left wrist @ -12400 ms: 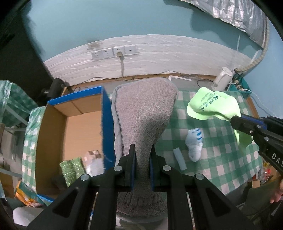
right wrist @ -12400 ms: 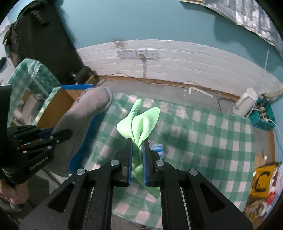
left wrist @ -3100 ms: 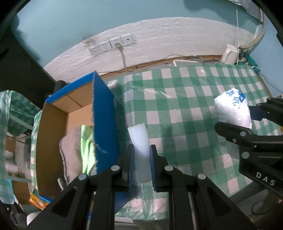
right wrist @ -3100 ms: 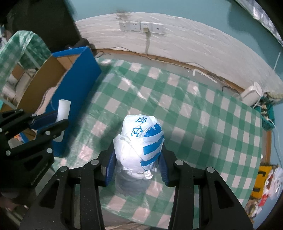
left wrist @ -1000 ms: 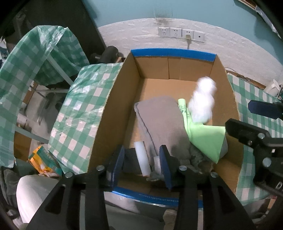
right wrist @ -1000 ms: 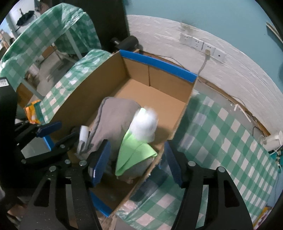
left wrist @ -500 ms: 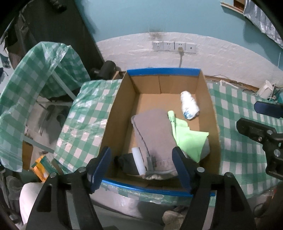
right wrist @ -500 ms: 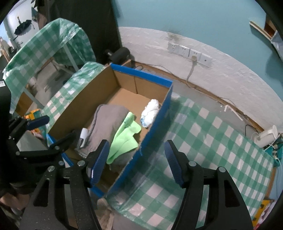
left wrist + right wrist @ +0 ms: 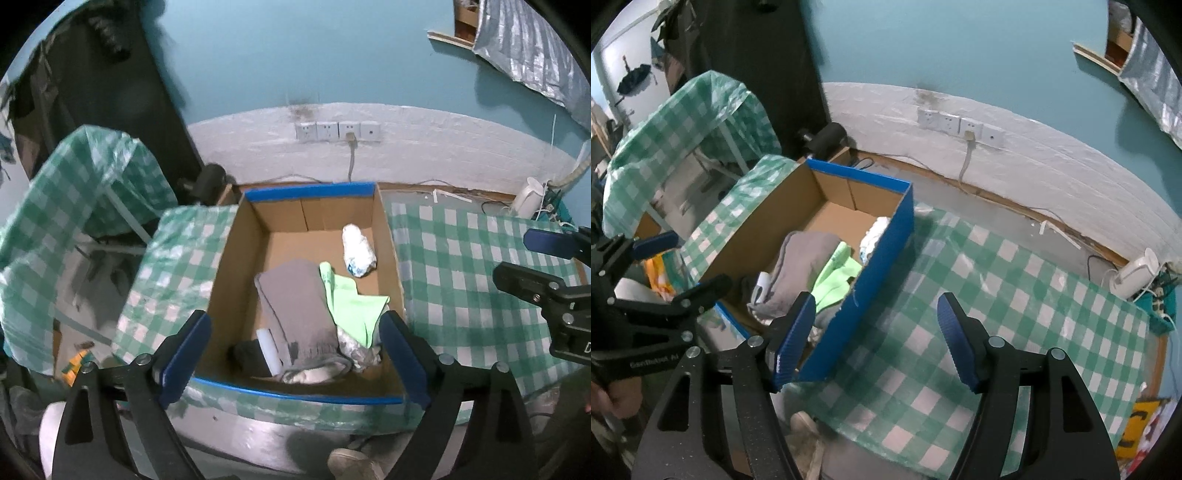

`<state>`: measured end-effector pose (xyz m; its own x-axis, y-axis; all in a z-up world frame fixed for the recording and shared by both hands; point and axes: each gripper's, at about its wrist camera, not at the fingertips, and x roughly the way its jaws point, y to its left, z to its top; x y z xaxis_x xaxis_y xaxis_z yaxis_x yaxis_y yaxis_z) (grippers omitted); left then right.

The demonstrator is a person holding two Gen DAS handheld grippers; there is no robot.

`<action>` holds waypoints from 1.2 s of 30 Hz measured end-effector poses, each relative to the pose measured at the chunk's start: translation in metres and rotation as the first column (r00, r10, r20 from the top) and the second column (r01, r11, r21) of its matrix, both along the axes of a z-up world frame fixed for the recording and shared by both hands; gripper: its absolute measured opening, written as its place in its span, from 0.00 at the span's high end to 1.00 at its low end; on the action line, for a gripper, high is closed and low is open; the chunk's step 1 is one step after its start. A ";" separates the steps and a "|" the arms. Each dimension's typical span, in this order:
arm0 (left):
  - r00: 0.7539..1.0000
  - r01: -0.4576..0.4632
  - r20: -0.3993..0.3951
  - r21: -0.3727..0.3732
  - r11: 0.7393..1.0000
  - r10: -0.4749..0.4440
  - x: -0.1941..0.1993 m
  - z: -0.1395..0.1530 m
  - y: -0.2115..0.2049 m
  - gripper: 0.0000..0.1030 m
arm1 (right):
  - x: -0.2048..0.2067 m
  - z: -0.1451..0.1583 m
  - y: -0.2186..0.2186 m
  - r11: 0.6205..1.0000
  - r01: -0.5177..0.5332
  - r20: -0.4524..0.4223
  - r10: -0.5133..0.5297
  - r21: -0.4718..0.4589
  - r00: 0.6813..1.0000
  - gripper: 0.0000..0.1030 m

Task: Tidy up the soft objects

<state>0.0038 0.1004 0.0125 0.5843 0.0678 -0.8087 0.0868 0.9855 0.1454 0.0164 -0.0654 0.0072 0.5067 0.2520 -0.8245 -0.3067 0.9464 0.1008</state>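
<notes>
Both tools share one build. The left gripper (image 9: 295, 350) has matt black, finely speckled arms with triangular cut-outs, silver round screw heads at the pivots, and jaws lined with ribbed blue pads. The right gripper (image 9: 877, 341) has the same black arms, silver screws and blue ribbed pads. White lettering runs along each black body, too blurred to read fully. Bare skin of the left hand (image 9: 617, 397) shows at the handle.

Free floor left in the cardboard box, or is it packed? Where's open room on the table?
Cardboard box: bare floor at the far-left end, between the back wall, the gray cloth and the white bundle. The near half is crowded, including the green cloth. The checked tablecloth right of the box is bare.
</notes>
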 end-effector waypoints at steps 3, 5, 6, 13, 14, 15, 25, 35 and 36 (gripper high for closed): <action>1.000 0.014 0.022 0.010 1.000 -0.015 -0.005 0.005 -0.005 0.07 | -0.006 0.001 -0.009 1.000 0.003 0.011 -0.003 -0.002 1.000 0.34; 0.999 0.037 0.026 -0.003 0.999 -0.037 -0.007 0.009 -0.009 0.06 | -0.009 0.001 -0.013 1.000 0.007 0.021 -0.007 -0.016 1.000 0.34; 0.999 0.043 0.029 -0.005 0.999 -0.042 -0.009 0.011 -0.010 0.06 | -0.010 0.001 -0.016 1.000 0.009 0.026 -0.008 -0.021 1.000 0.34; 0.997 0.071 0.011 0.014 0.997 -0.071 -0.012 0.013 -0.026 0.05 | -0.012 -0.005 -0.036 0.999 0.040 0.021 -0.040 -0.014 0.999 0.34; 0.997 0.072 0.006 0.015 0.997 -0.072 -0.011 0.011 -0.028 0.05 | -0.012 -0.005 -0.038 0.999 0.044 0.022 -0.044 -0.016 0.999 0.34; 0.997 0.072 -0.002 0.021 0.997 -0.072 -0.010 0.009 -0.030 0.05 | -0.013 -0.005 -0.041 0.999 0.049 0.024 -0.048 -0.017 0.999 0.34; 0.996 0.085 -0.020 0.046 0.995 -0.084 -0.007 0.005 -0.043 0.05 | -0.016 -0.005 -0.054 0.998 0.061 0.024 -0.062 0.011 0.998 0.34; 0.996 0.088 -0.036 0.053 0.995 -0.086 -0.006 0.002 -0.047 0.05 | -0.018 -0.004 -0.056 0.998 0.055 0.024 -0.056 0.022 0.998 0.34; 0.996 0.089 -0.036 0.054 0.995 -0.087 -0.006 0.002 -0.048 0.05 | -0.018 -0.004 -0.056 0.998 0.056 0.024 -0.056 0.021 0.998 0.34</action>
<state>-0.0025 0.0521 0.0147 0.5623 0.0628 -0.8245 0.1788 0.9643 0.1953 -0.0012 -0.1214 0.0036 0.5404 0.2390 -0.8068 -0.2558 0.9601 0.1131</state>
